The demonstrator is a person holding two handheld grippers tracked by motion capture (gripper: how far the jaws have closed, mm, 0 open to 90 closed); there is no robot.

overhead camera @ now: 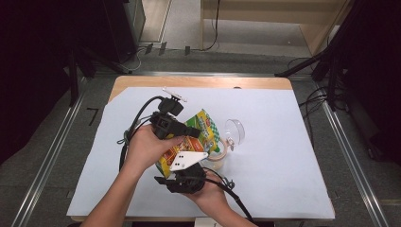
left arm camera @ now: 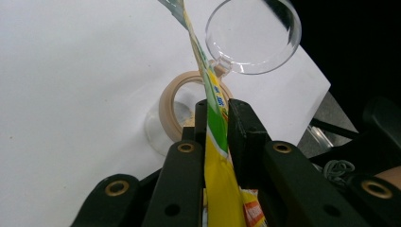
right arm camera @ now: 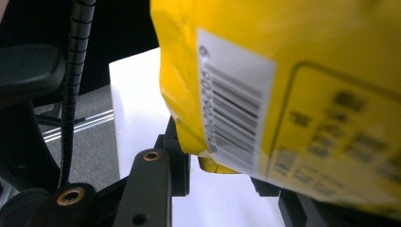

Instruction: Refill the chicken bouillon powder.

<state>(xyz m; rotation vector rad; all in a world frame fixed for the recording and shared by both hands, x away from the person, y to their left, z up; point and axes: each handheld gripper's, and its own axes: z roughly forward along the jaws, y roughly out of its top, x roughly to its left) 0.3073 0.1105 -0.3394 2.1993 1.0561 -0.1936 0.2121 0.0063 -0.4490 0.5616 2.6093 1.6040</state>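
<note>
- We see a yellow and green snack bag (overhead camera: 189,139) held up off the table between the two grippers, near the middle of the white sheet (overhead camera: 283,156).
- In the left gripper view the bag's thin edge (left arm camera: 215,142) runs upright between the two black jaws, which are pressed together on it; the left gripper (overhead camera: 191,131) is clamped on the bag.
- In the right gripper view the bag's barcode side (right arm camera: 283,94) hangs close over the jaws, with a bottom corner down between them. The right gripper (overhead camera: 163,179) sits below the bag in the high view; we cannot tell whether its jaws press on the bag.
- Just beside the bag, on its right in the high view, stands a clear glass jar (overhead camera: 215,161) with a tan rim, and its round clear lid (overhead camera: 235,131) is swung open above it.
- The sheet covers a wooden table (overhead camera: 142,80).
</note>
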